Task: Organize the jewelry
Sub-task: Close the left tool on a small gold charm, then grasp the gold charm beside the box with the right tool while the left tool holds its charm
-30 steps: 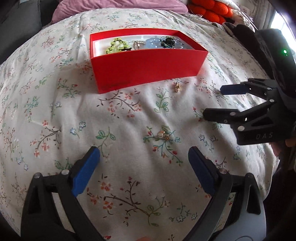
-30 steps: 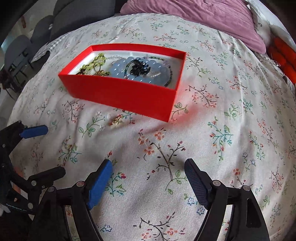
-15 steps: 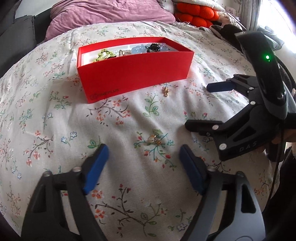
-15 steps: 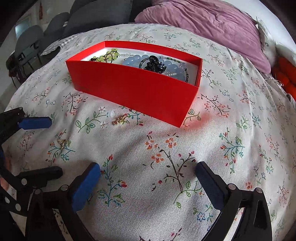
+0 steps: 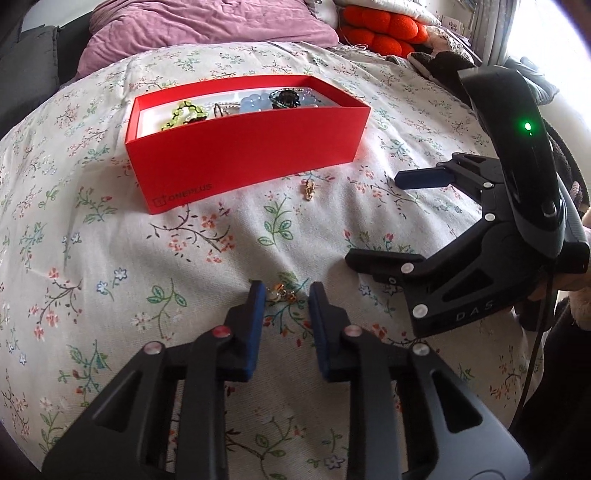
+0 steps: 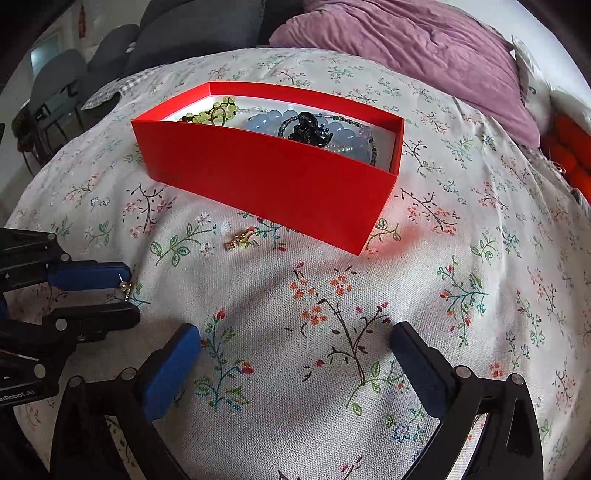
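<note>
Nearest, in the left wrist view, left claw (image 5: 284, 295) tipped down onto the floral bedspread (image 5: 110, 258), blue pads drawn in to a narrow gap, jaws just now closing around a small gold earring (image 5: 281, 292); earring lying between the pads, contact too fine to tell, so probably the pickup step rather than a secured grip. From the right wrist view, same earring (image 6: 126, 287) seen at the left claw's blue tip, post sticking up. Right claw (image 6: 295, 354) spread as wide as it goes, empty, hanging low over the cloth, jaws just opened wider, likely readied for the next piece. Further on, a second gold earring (image 5: 308, 187) loose on the bedspread, just beside the front wall of the red box (image 5: 240, 147), still to be gathered. Box open-topped, printed "ONEPLUS" with a logo at the lower front corner, already holding a yellow-green bead bracelet (image 5: 183, 112), pale blue beads (image 6: 266, 122) and a dark bead piece (image 6: 308, 127), hence clearly the collecting place. On the right claw's body, letters "D A S". Farthest back, a purple pillow (image 5: 192, 29) and an orange cushion (image 5: 384, 33).
</note>
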